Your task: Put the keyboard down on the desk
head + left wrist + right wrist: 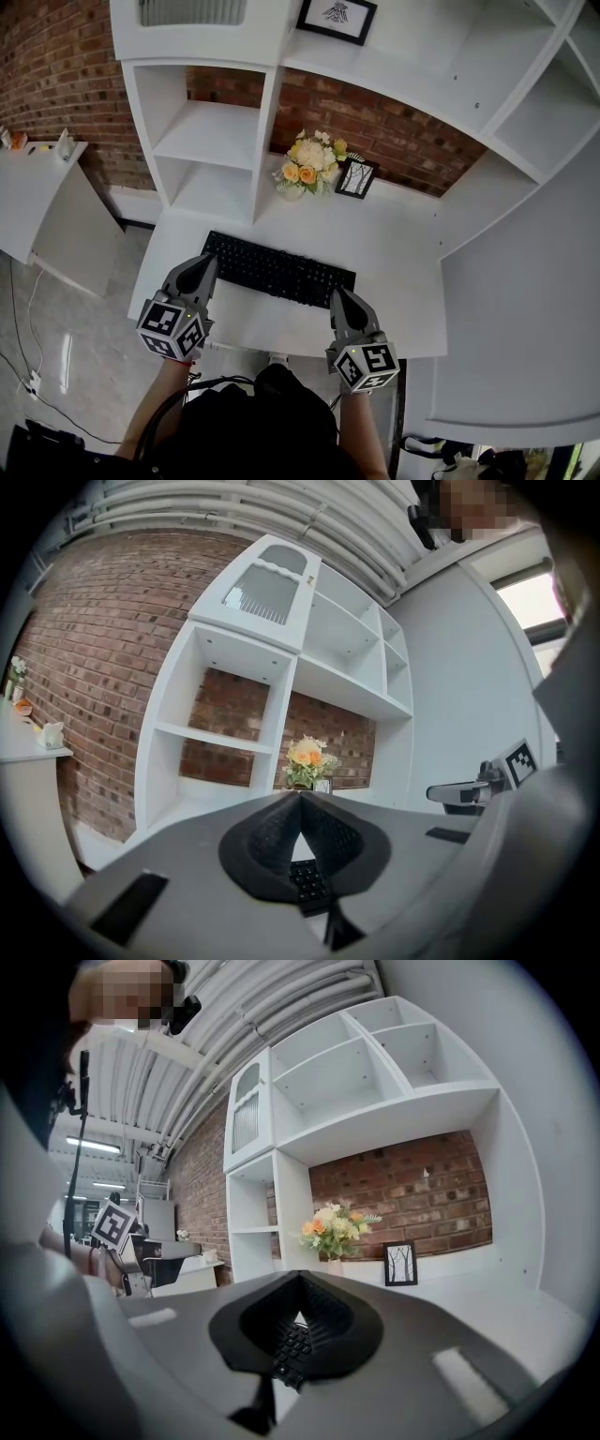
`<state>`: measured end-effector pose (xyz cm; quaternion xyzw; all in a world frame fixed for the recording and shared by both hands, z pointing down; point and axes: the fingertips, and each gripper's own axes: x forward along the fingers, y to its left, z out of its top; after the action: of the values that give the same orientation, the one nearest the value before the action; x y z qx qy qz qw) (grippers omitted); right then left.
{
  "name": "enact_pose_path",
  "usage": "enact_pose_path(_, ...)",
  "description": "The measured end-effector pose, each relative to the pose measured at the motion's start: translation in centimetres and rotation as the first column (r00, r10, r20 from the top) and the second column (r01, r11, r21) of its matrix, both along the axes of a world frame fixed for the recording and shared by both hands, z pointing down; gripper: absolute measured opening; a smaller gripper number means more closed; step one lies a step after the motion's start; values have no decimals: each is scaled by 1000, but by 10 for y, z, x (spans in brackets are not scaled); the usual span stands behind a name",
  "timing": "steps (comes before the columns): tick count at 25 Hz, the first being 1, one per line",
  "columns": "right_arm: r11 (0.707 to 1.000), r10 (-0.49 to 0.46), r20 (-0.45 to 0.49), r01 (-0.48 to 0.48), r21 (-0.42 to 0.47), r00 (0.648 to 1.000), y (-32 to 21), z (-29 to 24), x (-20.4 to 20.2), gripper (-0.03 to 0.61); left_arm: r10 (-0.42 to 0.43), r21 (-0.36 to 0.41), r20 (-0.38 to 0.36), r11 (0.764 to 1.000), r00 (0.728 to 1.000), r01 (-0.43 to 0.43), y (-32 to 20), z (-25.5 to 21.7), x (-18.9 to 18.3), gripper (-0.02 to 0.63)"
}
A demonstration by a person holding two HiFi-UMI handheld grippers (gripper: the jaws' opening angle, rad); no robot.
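Note:
A black keyboard (277,267) lies flat on the white desk (403,258), slanting from back left to front right. My left gripper (208,263) hovers by the keyboard's left end, its jaws shut with nothing between them. Just off the keyboard's front right corner is my right gripper (337,294), likewise shut and empty. In the left gripper view the closed tips of the left gripper (300,794) meet above a patch of keyboard (309,885) keys. In the right gripper view the right gripper (300,1276) is also closed, and the keyboard (291,1349) shows below it.
A vase of flowers (311,161) and a small framed picture (356,178) stand at the back of the desk against the brick wall. White shelving (211,141) rises at the left and overhead. A white side table (37,187) stands to the far left.

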<state>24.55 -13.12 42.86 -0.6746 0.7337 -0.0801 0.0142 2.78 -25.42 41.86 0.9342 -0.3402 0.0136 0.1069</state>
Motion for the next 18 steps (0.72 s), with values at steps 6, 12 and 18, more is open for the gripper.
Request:
enact_pose_path(6, 999, 18, -37, -17, 36, 999, 5, -17, -11, 2, -12, 7, -12, 1000, 1000, 13, 3, -7, -15, -8)
enact_pose_path(12, 996, 47, -53, -43, 80, 997, 15, -34, -17, 2, -12, 13, -33, 1000, 999, 13, 10, -13, -26, -8)
enact_pose_path(18, 993, 75, -57, -69, 90, 996, 25, -38, -27, 2, -22, 4, -44, 1000, 999, 22, 16, -14, -40, -8)
